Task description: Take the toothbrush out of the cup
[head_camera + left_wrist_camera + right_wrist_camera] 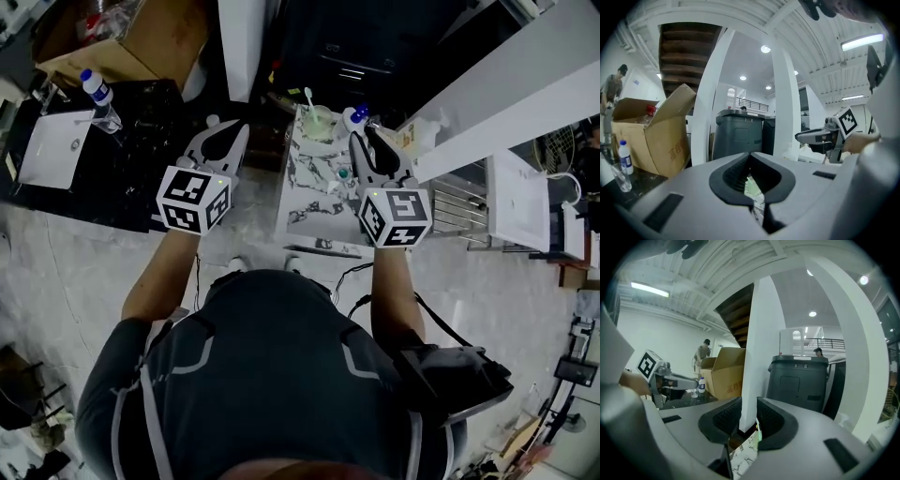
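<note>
Toothbrush [307, 97] is in the pale green cup [321, 122], its white end sticking up out of the rim. The cup sits at the far end of the marble-patterned bench [305, 204], with a blue-capped bottle [355, 116] just to its right. Right tool [367, 141] is beside that bottle, released: jaws apart, nothing gripped. A small teal item [343, 173] lies on the bench just left of it; can't tell what it is. Left tool [230, 131] is off the bench's left edge, clenched on nothing. A cardboard box [150, 37] and a water bottle [97, 92] are at far left.
</note>
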